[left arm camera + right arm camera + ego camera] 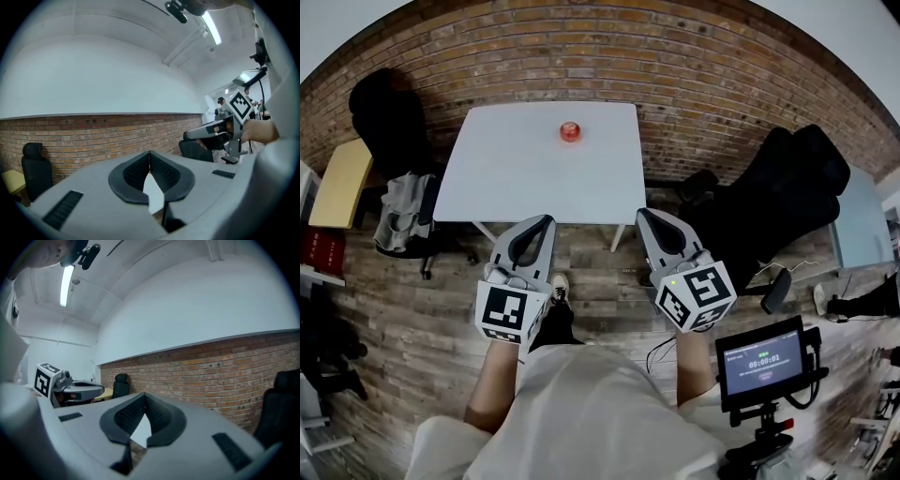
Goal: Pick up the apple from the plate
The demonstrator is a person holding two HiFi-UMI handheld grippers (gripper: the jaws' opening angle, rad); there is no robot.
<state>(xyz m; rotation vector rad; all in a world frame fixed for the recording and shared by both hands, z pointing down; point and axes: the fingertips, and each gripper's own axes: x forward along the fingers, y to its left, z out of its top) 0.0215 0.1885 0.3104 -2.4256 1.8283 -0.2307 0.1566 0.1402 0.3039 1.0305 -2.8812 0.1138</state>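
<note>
The left gripper and right gripper are both hovering with jaws pressed together, pinching nothing. The apple is sitting at twelve o'clock from them, well apart, on the white table. Whether a plate is lying under it is too small to tell.

I see the apple as a small, round, red thing resting on the white table. It lies close to the table's far edge by the brick wall, a little right of the middle. At this size I cannot make out the plate beneath it.
</note>
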